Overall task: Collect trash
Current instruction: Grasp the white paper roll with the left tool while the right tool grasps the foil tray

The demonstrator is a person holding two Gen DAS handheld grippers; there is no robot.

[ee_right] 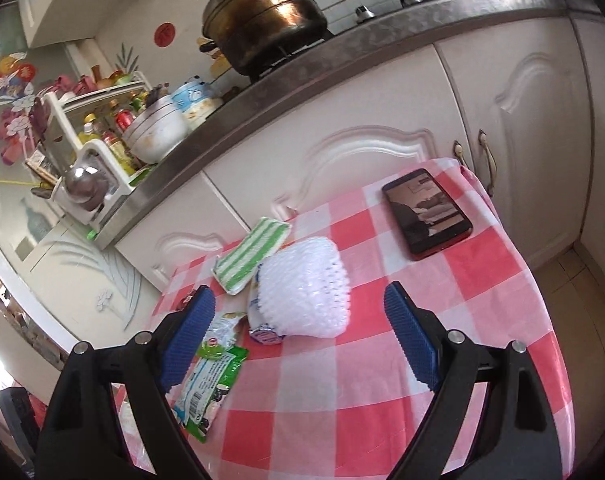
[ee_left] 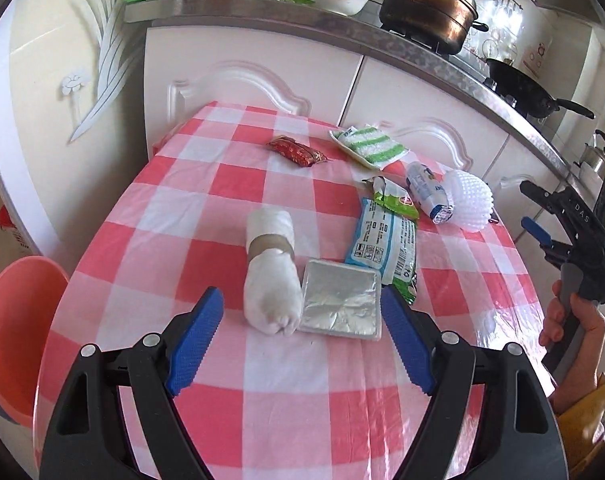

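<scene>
Trash lies scattered on a red-and-white checked tablecloth (ee_left: 230,184). My left gripper (ee_left: 302,340) is open just short of a white paper roll with a cardboard band (ee_left: 270,272) and a square foil packet (ee_left: 340,304). Beyond them lie a blue-green wrapper (ee_left: 386,240), a torn green wrapper (ee_left: 398,198), a small bottle (ee_left: 424,188), a white foam net (ee_left: 468,200) and a red wrapper (ee_left: 296,152). My right gripper (ee_right: 298,336) is open, fingers empty, in front of the foam net (ee_right: 306,292); the bottle (ee_right: 258,320) sits beside it. It also shows at the right edge (ee_left: 534,212).
A salmon plastic basin (ee_left: 18,340) sits below the table's left edge. A green-striped sponge pack (ee_left: 366,146) lies at the back. A phone (ee_right: 426,214) rests on the table's far right corner. White cabinets, a counter with a pot (ee_left: 426,4) and wok stand behind.
</scene>
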